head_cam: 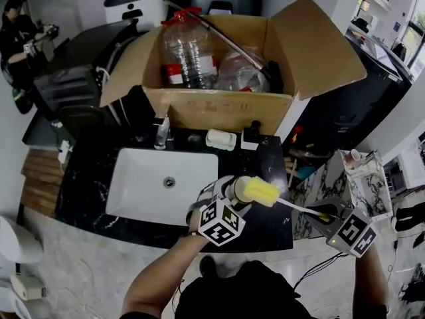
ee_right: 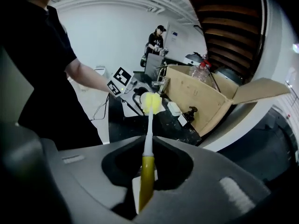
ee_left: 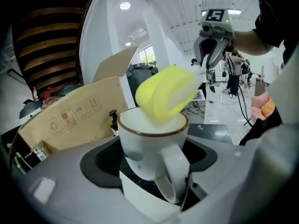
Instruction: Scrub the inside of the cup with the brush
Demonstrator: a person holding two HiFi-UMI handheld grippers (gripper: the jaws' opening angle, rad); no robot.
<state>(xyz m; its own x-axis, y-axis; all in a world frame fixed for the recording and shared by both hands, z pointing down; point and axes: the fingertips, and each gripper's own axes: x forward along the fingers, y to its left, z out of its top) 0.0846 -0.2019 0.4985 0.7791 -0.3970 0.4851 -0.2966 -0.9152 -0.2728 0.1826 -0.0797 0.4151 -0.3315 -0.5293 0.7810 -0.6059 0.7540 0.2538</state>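
— What are we looking at, biggest thing first?

— We are looking down on an open cardboard box (head_cam: 219, 105) standing at the far side of a black counter (head_cam: 265, 228). Its flaps are hiding part of what is inside; we are only making out a clear bottle (head_cam: 189, 52) and some crumpled plastic. Nearer and to the left, a white sink (head_cam: 143, 185) is sitting in the counter, with its near right corner covered by the left gripper (head_cam: 226, 195).

— And the cup?

— The left gripper is holding the cup (ee_left: 149, 143) over the counter, just right of the sink. In the left gripper view its jaws are standing wide, pressing on the cup's sides, with the handle pointing back at the camera. From above, we are seeing only a bit of the cup's rim (head_cam: 230, 186); the gripper is hiding the rest.

— Where is the brush?

— The right gripper (head_cam: 325, 212) is clamping the brush (ee_right: 148, 134) with its jaws nearly together on the yellow grip, whose near end is disappearing between them. The thin white handle is running left to the yellow sponge head (head_cam: 261, 191), which is sitting at the cup's mouth. We are not able to tell how far in it is reaching.

— Anything else?

— A person (head_cam: 20, 32) is standing at the far left, partly cut off.
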